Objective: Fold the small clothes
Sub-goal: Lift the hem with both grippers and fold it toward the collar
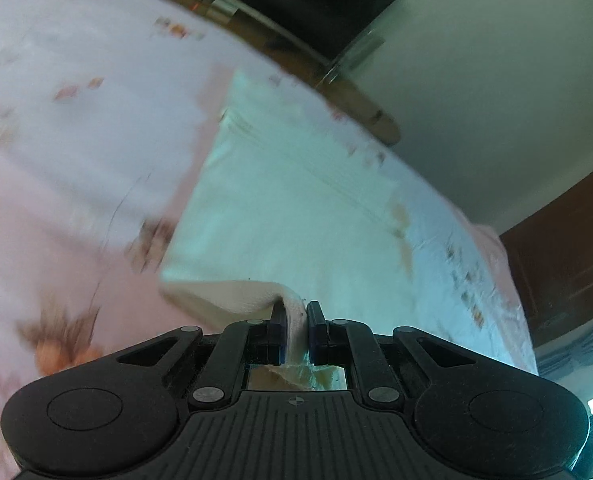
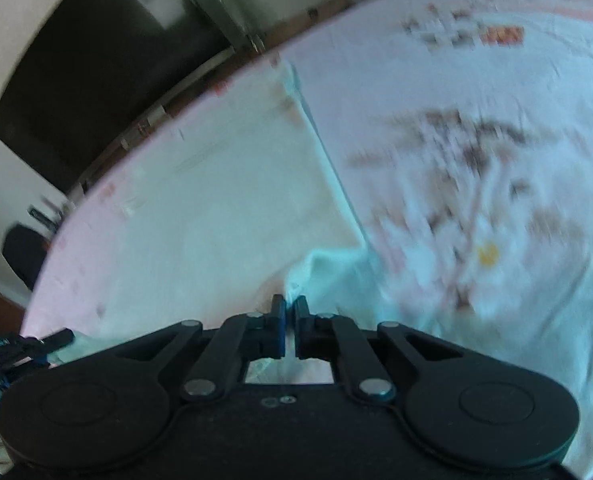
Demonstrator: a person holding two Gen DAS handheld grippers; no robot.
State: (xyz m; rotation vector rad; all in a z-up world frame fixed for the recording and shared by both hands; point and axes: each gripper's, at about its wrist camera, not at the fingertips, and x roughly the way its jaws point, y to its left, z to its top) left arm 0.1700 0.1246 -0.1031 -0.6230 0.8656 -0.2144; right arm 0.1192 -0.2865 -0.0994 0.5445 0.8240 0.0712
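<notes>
A white garment (image 1: 288,208) lies spread flat on a pink floral bedsheet (image 1: 76,120). My left gripper (image 1: 296,314) is shut on the garment's near hem, and a thick fold of the fabric runs up between its pads. In the right wrist view the same white garment (image 2: 216,208) covers the bed's left half. A bunched corner of it rises into my right gripper (image 2: 290,306), which is shut on that thin edge. Both views are motion-blurred.
The bed's wooden frame (image 1: 336,76) runs along its far edge, with a pale wall (image 1: 496,80) and a dark wooden door (image 1: 568,260) beyond. In the right wrist view a dark panel (image 2: 96,60) hangs on the wall. The flowered bedsheet (image 2: 476,160) stretches to the right.
</notes>
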